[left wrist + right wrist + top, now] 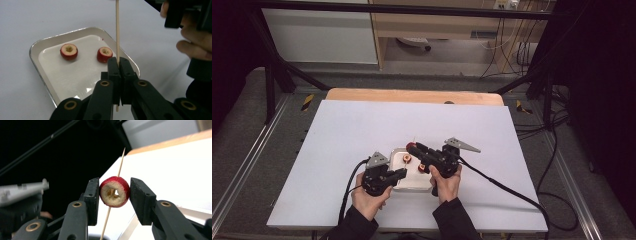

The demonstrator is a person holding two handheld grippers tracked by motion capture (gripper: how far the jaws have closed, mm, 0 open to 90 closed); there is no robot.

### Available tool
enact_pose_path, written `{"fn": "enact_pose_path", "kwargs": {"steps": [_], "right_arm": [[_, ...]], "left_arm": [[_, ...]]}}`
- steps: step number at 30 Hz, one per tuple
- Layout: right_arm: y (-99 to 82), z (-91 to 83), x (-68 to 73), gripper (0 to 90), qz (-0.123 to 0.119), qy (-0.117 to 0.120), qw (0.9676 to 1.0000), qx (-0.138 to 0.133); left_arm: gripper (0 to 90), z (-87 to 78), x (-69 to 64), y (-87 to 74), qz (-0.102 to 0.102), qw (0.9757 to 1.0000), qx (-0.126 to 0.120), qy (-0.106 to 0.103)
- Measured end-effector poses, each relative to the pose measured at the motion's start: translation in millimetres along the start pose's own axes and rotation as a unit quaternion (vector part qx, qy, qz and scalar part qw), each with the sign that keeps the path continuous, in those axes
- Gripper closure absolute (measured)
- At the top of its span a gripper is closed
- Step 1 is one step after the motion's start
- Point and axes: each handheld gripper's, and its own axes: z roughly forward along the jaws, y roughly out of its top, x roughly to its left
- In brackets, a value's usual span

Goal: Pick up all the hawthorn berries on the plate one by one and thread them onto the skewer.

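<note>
Left gripper [118, 65] is pressed together on a thin wooden skewer [117, 30], pinching it near its lower end; a short stub pokes out below the jaws, and the top of the skewer is cut off by the upper edge of the left gripper view. Right gripper [114, 192] pinches a red cored fruit slice [114, 191] between its pads, hole facing the camera; the skewer [121, 164] runs through or right behind that hole, and which cannot be told for sure, though wood shows through the opening. The skewer's lower end is cut off at the bottom of the right gripper view. Landmark: metal tray [45, 42] on the white surface [342, 135]. Two more cored slices [68, 51] [104, 54] lie in the tray, apart from each other, near its far side. The left gripper sits at the tray's near right corner in its own view; in the high view the left gripper [401, 173] is at the tray's [412, 186] left edge and the right gripper [413, 147] hovers over the tray's far part with the slice [411, 146] at its tip. In the high view the skewer is barely a faint line, and the tray is partly covered by both grippers. A hand [193, 46], blurred, is cut off at the right edge of the left gripper view.
</note>
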Motion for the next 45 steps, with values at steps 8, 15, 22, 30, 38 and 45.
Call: {"fn": "enact_pose_path", "kwargs": {"steps": [8, 15, 22, 30, 38, 45], "right_arm": [[-21.1, 2.3, 4.2, 61.4, -0.015, 0.005, 0.9992, 0.038], [-26.6, 2.1, 6.0, 61.4, -0.019, 0.001, 0.9985, 0.052], [-27.3, 2.3, 4.9, 60.8, -0.025, -0.006, 0.9976, 0.065], [-7.1, -10.9, 4.3, 34.6, -0.092, -0.037, 0.9914, 0.085], [11.8, -20.4, -9.4, 12.8, -0.166, -0.088, 0.9619, 0.198], [23.8, -19.9, -20.9, 9.0, -0.205, -0.108, 0.9283, 0.291]], "left_arm": [[88.8, 1.7, 3.8, -0.6, 0.006, 0.9999, 0.000, 0.009], [88.8, 3.2, 4.2, -1.6, 0.013, 0.9998, 0.006, 0.011], [88.7, 4.7, 5.1, -3.3, 0.023, 0.9996, 0.007, 0.011], [88.7, 0.5, 9.1, -4.4, 0.045, 0.9987, 0.012, 0.019], [88.6, -6.5, 16.8, -8.0, 0.073, 0.9963, 0.031, 0.031], [88.5, -14.6, 24.7, -11.4, 0.080, 0.9957, 0.033, 0.034]]}}
